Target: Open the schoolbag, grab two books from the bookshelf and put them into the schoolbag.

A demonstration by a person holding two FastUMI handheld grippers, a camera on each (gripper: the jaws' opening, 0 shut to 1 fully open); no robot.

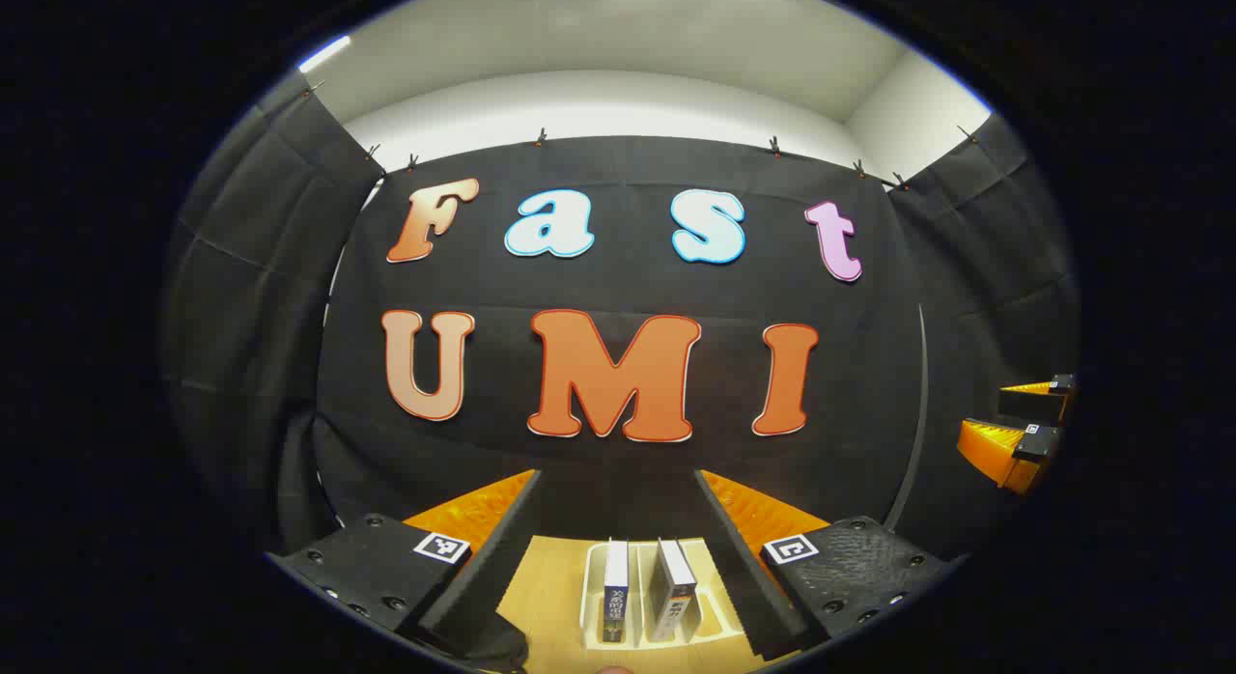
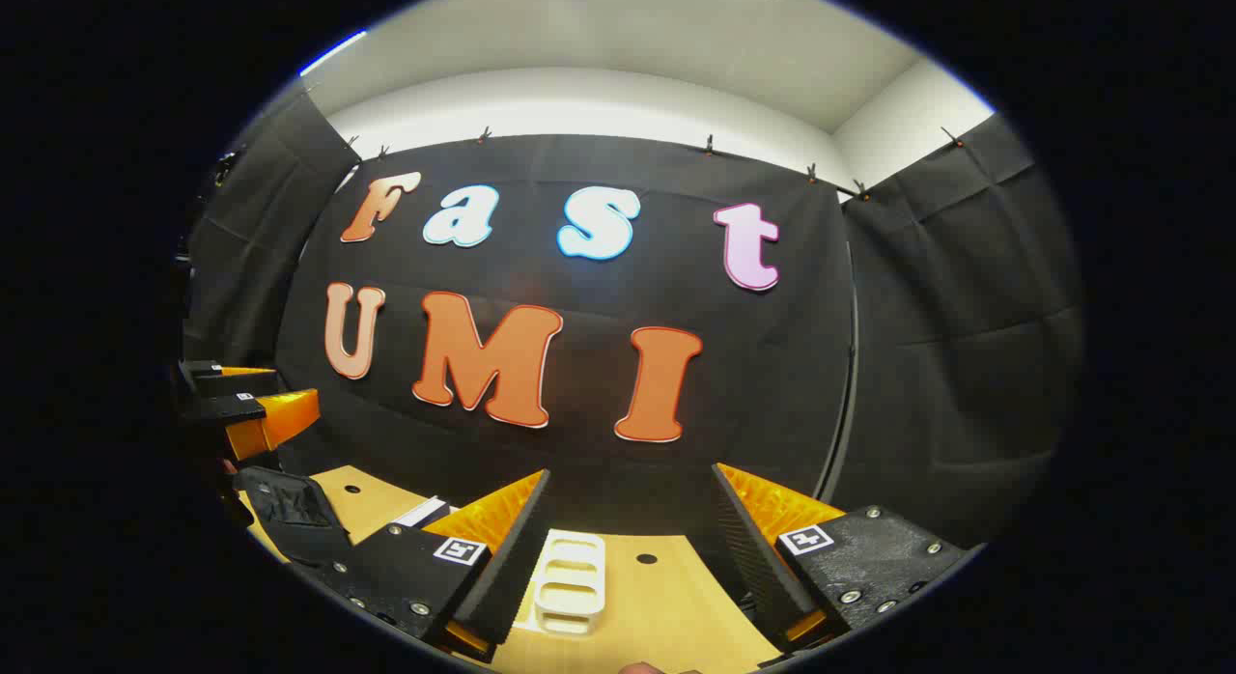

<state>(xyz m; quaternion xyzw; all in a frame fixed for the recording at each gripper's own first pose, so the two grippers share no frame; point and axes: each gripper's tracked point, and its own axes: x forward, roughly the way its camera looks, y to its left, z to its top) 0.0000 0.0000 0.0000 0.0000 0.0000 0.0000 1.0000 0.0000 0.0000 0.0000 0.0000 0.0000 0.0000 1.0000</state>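
Observation:
A white book rack [image 1: 591, 597] stands on the wooden table [image 1: 550, 587] and holds two upright books: a blue-spined one [image 1: 615, 597] and a grey one [image 1: 671, 597]. My left gripper [image 1: 618, 476] hovers above them, open and holding nothing. My right gripper [image 2: 631, 471] is also open and holds nothing, over an unfilled end of the rack [image 2: 570, 577]. The black schoolbag [image 2: 290, 515] lies on the table to the left in the right gripper view. I cannot tell whether it is open. Each gripper shows at the edge of the other's view, the right gripper [image 1: 1024, 433] and the left gripper [image 2: 241, 404].
The booth's black cloth wall [image 1: 618, 297] stands close behind the table. Small dark holes [image 2: 646, 559] dot the tabletop [image 2: 666, 597]. A dark rounded shape [image 1: 488, 645] lies by my left finger, near the rack.

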